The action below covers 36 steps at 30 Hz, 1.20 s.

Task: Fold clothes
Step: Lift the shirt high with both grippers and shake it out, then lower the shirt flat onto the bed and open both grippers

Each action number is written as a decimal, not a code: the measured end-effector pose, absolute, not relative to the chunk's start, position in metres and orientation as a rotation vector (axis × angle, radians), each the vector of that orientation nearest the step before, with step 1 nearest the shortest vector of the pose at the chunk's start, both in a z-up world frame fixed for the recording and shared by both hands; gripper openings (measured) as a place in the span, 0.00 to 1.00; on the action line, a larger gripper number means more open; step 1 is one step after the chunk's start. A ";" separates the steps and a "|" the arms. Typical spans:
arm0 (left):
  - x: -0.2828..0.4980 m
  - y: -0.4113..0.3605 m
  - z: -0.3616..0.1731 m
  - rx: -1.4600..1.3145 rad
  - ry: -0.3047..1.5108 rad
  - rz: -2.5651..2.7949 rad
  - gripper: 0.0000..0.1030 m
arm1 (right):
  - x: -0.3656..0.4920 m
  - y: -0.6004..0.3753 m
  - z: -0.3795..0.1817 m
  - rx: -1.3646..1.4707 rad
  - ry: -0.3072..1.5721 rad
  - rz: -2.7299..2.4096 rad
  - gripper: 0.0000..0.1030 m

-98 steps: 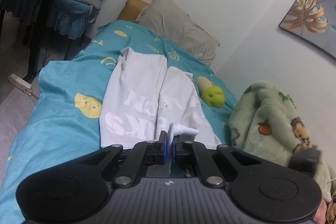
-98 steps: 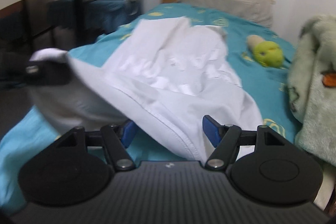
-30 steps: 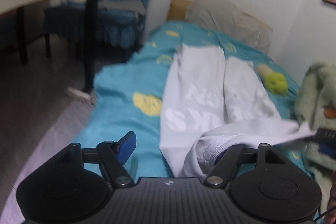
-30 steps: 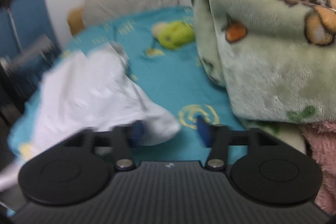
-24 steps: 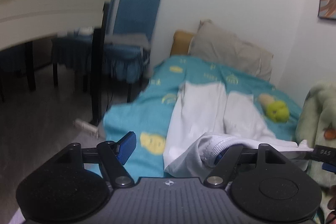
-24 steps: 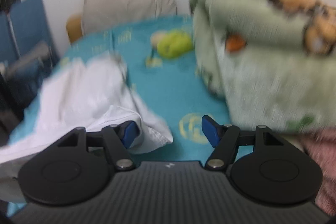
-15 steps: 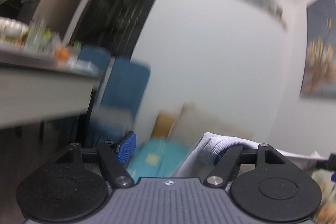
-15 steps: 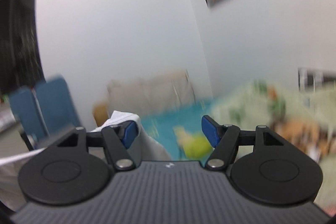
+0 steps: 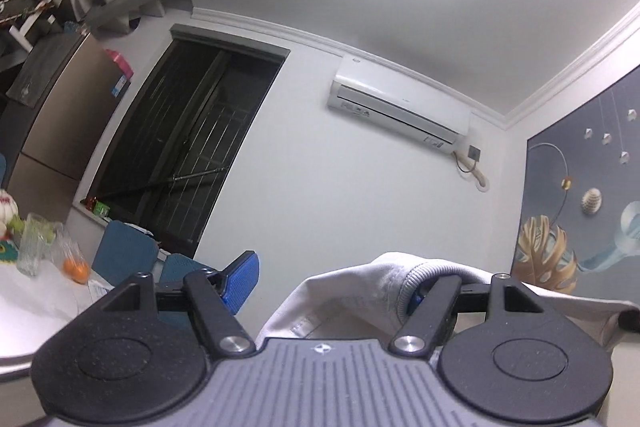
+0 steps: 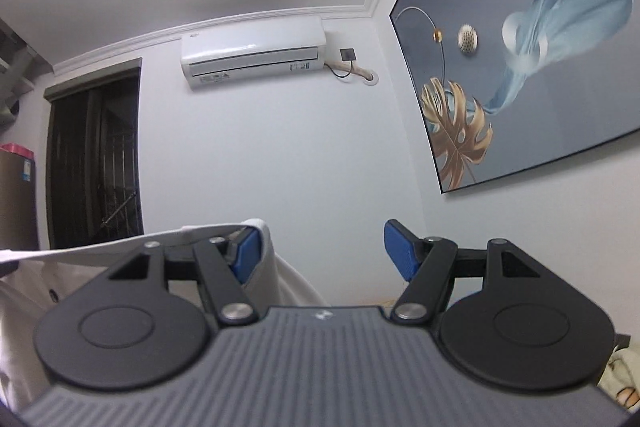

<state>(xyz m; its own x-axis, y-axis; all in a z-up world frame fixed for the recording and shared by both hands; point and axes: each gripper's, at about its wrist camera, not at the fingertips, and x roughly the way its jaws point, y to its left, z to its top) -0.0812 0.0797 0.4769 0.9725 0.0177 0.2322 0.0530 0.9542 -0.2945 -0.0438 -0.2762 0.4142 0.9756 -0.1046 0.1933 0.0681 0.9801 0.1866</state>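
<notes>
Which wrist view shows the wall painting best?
The right wrist view: the painting fills the upper right, with its gold leaf, spheres and blue ribbon clear. The left wrist view catches only a cropped strip at the right edge.

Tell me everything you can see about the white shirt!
The shirt looks like soft, pale grey-white cotton with a ribbed hem. It is lifted up, away from any surface in view. One part drapes over the right finger of the open left tool. Another part hangs over the left finger of the open right tool, and a stretch runs taut off to the left. A small inside label shows. Most of it is out of view.
</notes>
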 end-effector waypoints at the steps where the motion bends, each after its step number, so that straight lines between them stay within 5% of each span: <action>1: -0.088 0.078 0.481 -0.292 -0.232 -0.016 0.70 | -0.051 -0.277 0.420 0.177 -0.193 -0.082 0.66; 8: -0.070 0.077 0.451 -0.278 -0.089 -0.017 0.71 | -0.032 -0.280 0.393 0.171 -0.060 -0.052 0.67; 17: 0.103 0.089 0.336 -0.279 0.108 0.022 0.71 | 0.121 -0.278 0.279 0.166 0.127 -0.065 0.67; 27: 0.344 0.070 0.129 -0.218 0.276 0.041 0.74 | 0.362 -0.282 0.091 0.170 0.249 -0.131 0.66; 36: 0.511 0.046 -0.085 -0.148 0.540 0.076 0.74 | 0.525 -0.292 -0.101 0.245 0.551 -0.144 0.66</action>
